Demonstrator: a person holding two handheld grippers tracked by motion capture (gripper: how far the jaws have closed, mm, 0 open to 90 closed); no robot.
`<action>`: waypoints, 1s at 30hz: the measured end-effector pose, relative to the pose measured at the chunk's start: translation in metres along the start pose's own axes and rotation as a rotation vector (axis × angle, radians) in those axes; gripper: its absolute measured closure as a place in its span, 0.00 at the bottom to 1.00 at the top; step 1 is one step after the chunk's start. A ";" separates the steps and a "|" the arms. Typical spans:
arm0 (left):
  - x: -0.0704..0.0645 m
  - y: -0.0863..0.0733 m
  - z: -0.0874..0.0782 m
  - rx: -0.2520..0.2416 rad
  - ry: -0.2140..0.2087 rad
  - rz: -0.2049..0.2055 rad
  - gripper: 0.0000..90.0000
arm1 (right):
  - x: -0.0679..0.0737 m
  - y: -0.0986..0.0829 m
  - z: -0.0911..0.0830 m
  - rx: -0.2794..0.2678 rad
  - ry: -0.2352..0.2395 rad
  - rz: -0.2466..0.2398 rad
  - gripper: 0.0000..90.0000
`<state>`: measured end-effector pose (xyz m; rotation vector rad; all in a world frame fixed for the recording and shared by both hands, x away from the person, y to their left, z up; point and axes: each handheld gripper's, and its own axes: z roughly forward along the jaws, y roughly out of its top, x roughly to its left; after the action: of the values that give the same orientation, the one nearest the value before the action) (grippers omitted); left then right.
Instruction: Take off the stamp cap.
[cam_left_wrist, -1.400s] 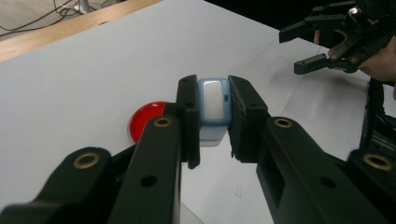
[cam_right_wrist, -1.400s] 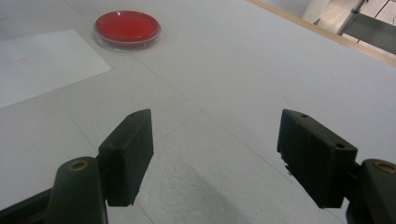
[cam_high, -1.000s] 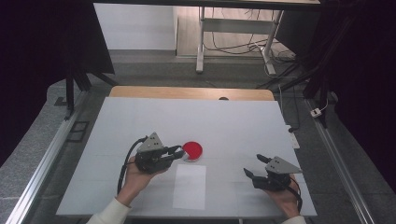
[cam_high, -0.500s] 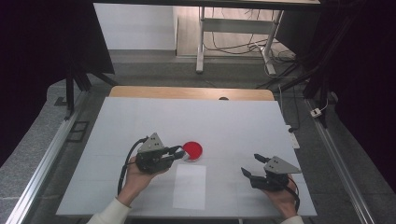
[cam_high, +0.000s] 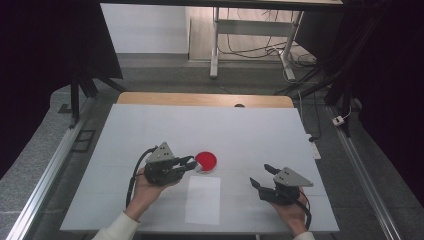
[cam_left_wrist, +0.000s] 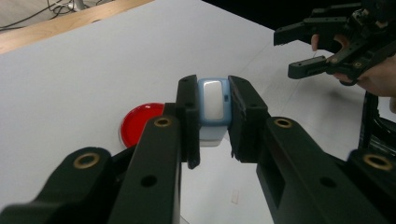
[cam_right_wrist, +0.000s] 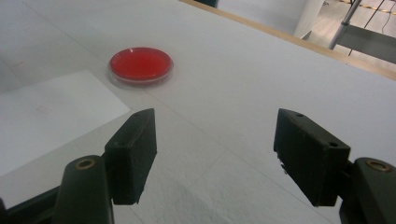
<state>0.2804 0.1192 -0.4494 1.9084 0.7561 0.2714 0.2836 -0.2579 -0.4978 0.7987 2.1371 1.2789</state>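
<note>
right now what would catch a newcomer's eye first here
The red dish stands out on the white table, near its middle. Right beside it, the left tongs are shut on a small pale blue object. The right tongs wait open near the table's front right, with a white sheet between the hands.

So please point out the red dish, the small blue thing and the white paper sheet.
red dish (cam_right_wrist: 140, 64), right gripper view, centre.
small blue thing (cam_left_wrist: 214, 101), left gripper view, pale front face.
white paper sheet (cam_high: 203, 199), high view, middle.

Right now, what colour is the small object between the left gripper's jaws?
Light blue with a white centre: the small object, seen best in the left gripper view.
</note>
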 end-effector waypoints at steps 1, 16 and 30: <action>0.000 0.000 0.000 -0.001 -0.003 0.001 0.83 | 0.002 0.001 0.001 -0.003 0.000 0.006 0.33; 0.000 -0.001 0.000 -0.002 -0.016 -0.002 0.83 | 0.022 0.009 0.011 -0.015 -0.021 -0.021 0.33; 0.002 -0.001 -0.002 -0.012 -0.006 -0.010 0.83 | 0.049 0.018 0.027 -0.028 -0.002 -0.075 0.34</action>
<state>0.2805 0.1215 -0.4496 1.8925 0.7581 0.2637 0.2721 -0.1999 -0.4997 0.7015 2.1225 1.2655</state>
